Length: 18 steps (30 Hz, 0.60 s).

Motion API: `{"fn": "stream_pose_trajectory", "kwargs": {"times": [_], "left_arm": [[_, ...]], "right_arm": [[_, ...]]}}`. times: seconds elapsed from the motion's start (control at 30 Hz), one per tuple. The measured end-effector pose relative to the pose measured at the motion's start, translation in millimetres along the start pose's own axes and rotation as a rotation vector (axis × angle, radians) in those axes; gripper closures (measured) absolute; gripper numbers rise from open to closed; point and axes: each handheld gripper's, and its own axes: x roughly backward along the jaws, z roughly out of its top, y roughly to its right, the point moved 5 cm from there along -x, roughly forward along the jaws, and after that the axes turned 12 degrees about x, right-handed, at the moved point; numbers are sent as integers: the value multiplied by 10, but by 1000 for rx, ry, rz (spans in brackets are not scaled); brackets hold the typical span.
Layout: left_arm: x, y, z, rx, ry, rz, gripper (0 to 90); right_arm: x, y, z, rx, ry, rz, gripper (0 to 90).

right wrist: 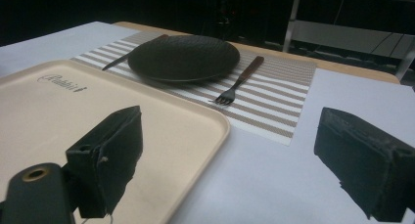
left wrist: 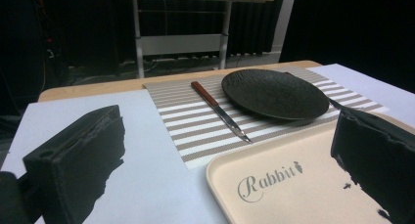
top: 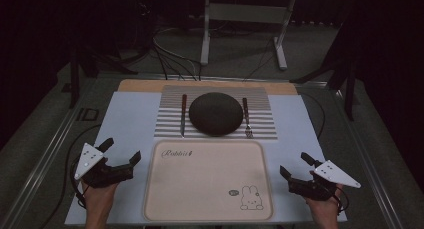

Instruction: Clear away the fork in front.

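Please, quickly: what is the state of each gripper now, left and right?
Left gripper: open, holding nothing, beside the tray.
Right gripper: open, holding nothing, on the tray's other side.

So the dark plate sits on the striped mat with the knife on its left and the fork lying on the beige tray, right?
Not quite. The fork lies on the striped mat, right of the plate, not on the tray. The knife is on the left, as the high view shows.

Readable text: one word.
I read "Rabbit" in script on the beige tray (left wrist: 293,185), near its far-left corner.
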Motion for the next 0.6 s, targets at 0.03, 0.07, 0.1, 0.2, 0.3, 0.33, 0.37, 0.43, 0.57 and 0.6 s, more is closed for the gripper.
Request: {"fn": "stream_pose_trajectory", "kwargs": {"times": [0.03, 0.07, 0.1, 0.2, 0.3, 0.33, 0.37, 0.43, 0.57, 0.6], "left_arm": [[0, 0, 0, 0, 0, 0, 0], [1, 4, 1, -5, -1, -1, 0], [1, 4, 1, -5, -1, -1, 0], [-5, 16, -2, -9, -4, -2, 0], [-18, 19, -13, -7, -13, 0, 0], [-21, 18, -16, -9, -15, 3, 0], [-23, 18, -17, -10, -16, 6, 0], [-22, 17, -17, -6, -15, 5, 0], [-28, 8, -22, 1, -17, 12, 0], [-32, 6, -25, 1, -19, 12, 0]], "right_arm": [[2, 1, 0, -2, 0, -1, 109], [5, 4, 4, -4, 3, -4, 109], [6, 6, 6, -5, 3, -5, 108], [8, 6, 9, -8, 3, -5, 108], [3, -2, 14, -10, -2, -7, 108], [1, -2, 18, -9, -2, -9, 107], [0, -3, 22, -9, -2, -10, 107], [-2, -4, 29, -8, -3, -12, 107], [5, 4, 56, -16, 3, -12, 107], [6, 6, 64, -21, 4, -12, 107]]}}
